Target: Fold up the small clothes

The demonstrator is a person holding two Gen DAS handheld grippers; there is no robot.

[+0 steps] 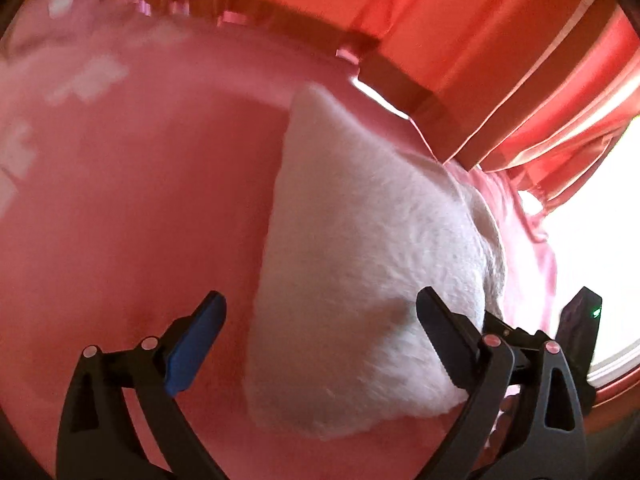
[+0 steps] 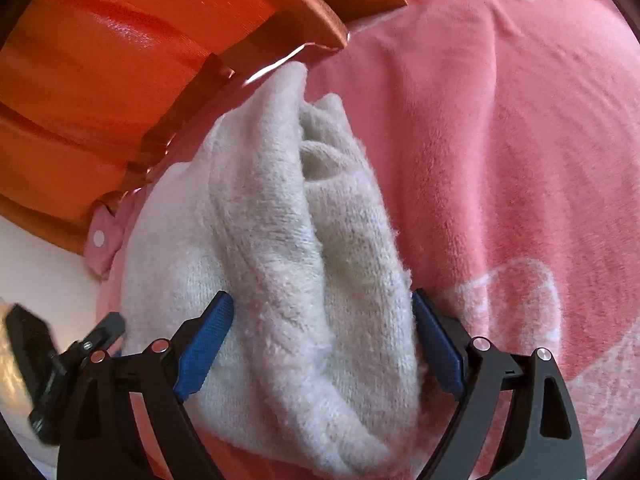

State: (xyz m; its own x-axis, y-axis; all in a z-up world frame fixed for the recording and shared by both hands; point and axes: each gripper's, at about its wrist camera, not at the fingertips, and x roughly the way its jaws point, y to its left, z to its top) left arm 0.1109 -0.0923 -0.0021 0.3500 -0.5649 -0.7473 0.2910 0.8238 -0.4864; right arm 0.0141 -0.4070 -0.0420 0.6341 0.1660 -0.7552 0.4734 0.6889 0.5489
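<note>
A: What's the white piece made of?

B: Fuzzy knit/terry, looks soft & thick. The white garment (image 2: pixel 304 240) is bunched lengthwise into rolled ridges in the right wrist view; in the left wrist view it reads as a tapering wedge, narrow at the far end, wide near the camera. Can't tell what kind of garment it is.

A: Where's it sitting?

B: On a pink fleece blanket (image 2: pixel 500 128), plush nap w/ pale whitish shapes woven in. Far end nearly reaches the wooden frame (image 2: pixel 304 8) at the blanket's edge. Orange-red curtain (image 1: pixel 520 40) hangs behind, pleated, glossy.

A: Grippers?

B: Right gripper (image 2: pixel 322 344): fingers spread wide, blue ribbed pads on either side of the garment's near end, both touching or nearly touching the pile; no squeeze visible. Left gripper (image 1: pixel 320 344): also wide apart, one blue pad over the blanket, the other black finger against the garment's edge. Not clamping.

A: Anything unclear?

B: Left view is blurred, esp. upper left. Window area at right is blown out white. Garment's near edge is cut off behind the right gripper's fingers. A pink tab w/ a white snap (image 2: pixel 100 236) peeks out beside the garment.
</note>
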